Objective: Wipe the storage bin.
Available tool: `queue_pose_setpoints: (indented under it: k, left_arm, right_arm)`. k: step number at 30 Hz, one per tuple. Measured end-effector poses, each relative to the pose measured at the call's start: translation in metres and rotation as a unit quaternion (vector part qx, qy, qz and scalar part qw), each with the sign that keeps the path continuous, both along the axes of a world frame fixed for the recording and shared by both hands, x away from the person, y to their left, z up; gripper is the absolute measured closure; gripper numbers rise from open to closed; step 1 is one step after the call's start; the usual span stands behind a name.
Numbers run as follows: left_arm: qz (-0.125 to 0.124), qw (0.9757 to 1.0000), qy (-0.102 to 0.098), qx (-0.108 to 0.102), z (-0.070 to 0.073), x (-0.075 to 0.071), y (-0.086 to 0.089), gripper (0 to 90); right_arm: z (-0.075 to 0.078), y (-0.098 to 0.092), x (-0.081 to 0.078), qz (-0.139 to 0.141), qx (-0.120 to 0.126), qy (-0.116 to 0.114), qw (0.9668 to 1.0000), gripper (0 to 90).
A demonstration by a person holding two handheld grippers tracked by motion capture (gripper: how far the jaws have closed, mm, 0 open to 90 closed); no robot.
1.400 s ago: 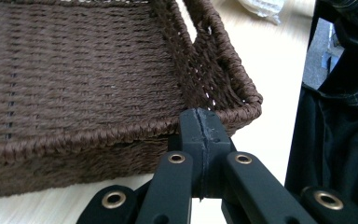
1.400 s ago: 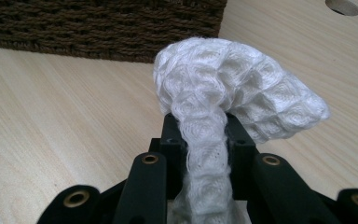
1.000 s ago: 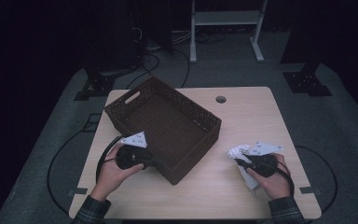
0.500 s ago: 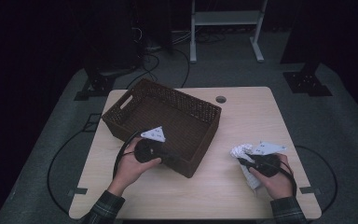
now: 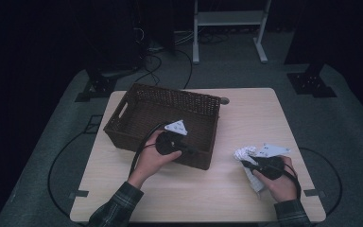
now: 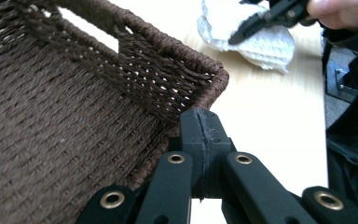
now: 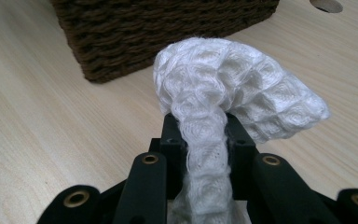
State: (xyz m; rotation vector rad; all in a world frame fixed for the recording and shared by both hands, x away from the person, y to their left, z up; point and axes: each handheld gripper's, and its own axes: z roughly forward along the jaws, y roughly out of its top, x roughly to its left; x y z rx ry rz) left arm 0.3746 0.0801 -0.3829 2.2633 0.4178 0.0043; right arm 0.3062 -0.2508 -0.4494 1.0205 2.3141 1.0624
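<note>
I have the left tongs (image 6: 200, 135) clenched on the near-right rim of the wicker basket (image 5: 170, 106), and the right tongs (image 7: 200, 135) pinching a white waffle-weave cloth (image 7: 233, 88) just above the tabletop (image 5: 246, 118), right of the basket. My worry: the thin rim grip could slip (woven strands give), or the cloth's hanging tail could snag the rim. Open room lies between basket and cloth; the right edge is close.

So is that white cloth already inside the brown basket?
No, the white cloth sits pinched in the right hand-held gripper over the table, outside the basket.
</note>
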Motion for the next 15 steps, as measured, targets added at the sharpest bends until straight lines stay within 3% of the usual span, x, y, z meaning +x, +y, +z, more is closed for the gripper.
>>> queue_pose_setpoints:
  k: [8, 15]
  left_arm:
    - [-0.007, 1.0000, 0.001, -0.003, -0.001, 0.015, -0.017, 89.8]
    - [-0.001, 0.9999, -0.009, -0.008, 0.010, 0.011, 0.004, 81.0]
  right_arm:
    - [-0.002, -0.001, 0.000, 0.003, -0.002, 0.002, 1.0000, 73.5]
    - [-0.002, 0.000, -0.001, 0.002, -0.001, 0.002, 1.0000, 73.5]
